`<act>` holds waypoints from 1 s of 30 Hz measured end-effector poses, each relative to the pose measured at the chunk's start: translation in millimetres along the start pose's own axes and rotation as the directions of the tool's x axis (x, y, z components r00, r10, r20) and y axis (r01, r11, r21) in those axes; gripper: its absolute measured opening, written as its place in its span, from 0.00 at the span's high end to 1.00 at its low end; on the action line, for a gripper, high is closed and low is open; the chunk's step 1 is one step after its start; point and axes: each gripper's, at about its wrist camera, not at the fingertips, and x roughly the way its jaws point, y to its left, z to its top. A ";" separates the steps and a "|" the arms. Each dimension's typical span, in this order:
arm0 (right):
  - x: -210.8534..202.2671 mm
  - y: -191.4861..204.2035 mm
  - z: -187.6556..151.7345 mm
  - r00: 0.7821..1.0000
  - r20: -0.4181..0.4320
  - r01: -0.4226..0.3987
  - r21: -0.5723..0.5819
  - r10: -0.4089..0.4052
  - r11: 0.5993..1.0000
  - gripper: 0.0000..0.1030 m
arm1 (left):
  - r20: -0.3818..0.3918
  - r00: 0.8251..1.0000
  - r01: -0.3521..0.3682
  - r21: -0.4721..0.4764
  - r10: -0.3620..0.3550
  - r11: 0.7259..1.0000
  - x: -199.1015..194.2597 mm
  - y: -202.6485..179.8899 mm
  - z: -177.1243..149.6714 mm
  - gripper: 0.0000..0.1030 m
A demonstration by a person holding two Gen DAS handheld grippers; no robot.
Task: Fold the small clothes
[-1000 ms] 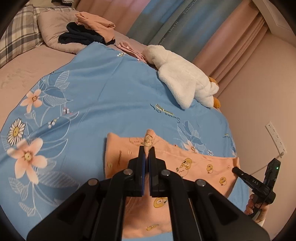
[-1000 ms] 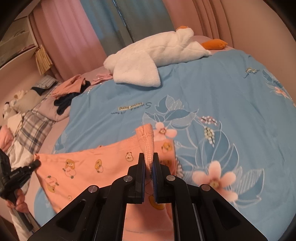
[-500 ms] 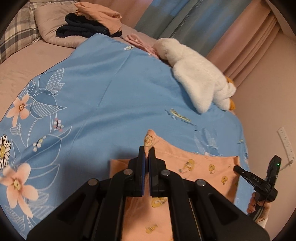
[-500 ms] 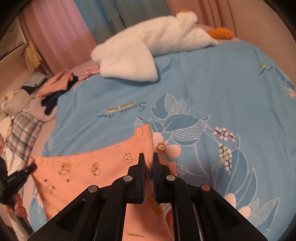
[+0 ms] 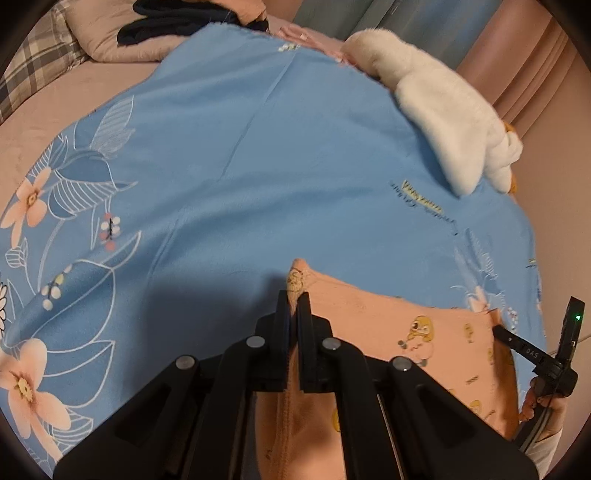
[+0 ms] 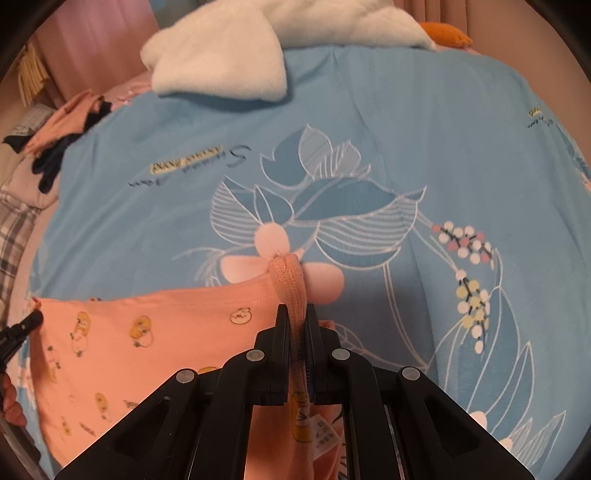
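A small peach garment (image 5: 417,328) (image 6: 147,332) printed with yellow cartoon animals is stretched low over the blue flowered blanket (image 5: 258,166) (image 6: 369,147). My left gripper (image 5: 294,306) is shut on one corner of the garment, which pokes up between its fingers. Shut on the opposite corner's ribbed edge is my right gripper (image 6: 296,314). The cloth hangs taut between the two. At the right edge of the left wrist view the other gripper (image 5: 532,354) shows, held by a hand (image 5: 546,402). A care label (image 6: 325,432) shows under the right gripper.
A white plush goose (image 5: 443,110) (image 6: 240,48) lies at the blanket's far side. A pile of dark and peach clothes (image 5: 184,18) (image 6: 66,129) rests on a pink pillow (image 5: 110,37); a plaid pillow (image 5: 33,70) is beside it. Curtains (image 5: 517,55) hang behind.
Both grippers have carried the garment forward and down toward the blanket, tilting further down. The cloth now lies closer to the bed, and both grips are unchanged.
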 end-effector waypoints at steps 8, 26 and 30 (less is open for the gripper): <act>6.5 -2.2 -2.7 1.000 0.000 0.016 -0.026 -0.016 1.000 0.92 | -0.065 0.998 -0.025 -0.015 0.024 1.000 21.9 14.0 -7.0 0.95; 13.3 13.4 -2.0 0.988 0.057 0.152 -0.116 -0.146 0.982 0.90 | -0.065 0.996 -0.067 0.005 0.067 0.998 21.4 9.0 -4.2 0.78; -4.6 14.8 -10.3 0.979 0.130 0.171 -0.130 -0.154 0.977 0.63 | -0.028 0.996 -0.082 0.042 0.083 0.996 -5.0 -0.1 -7.7 0.30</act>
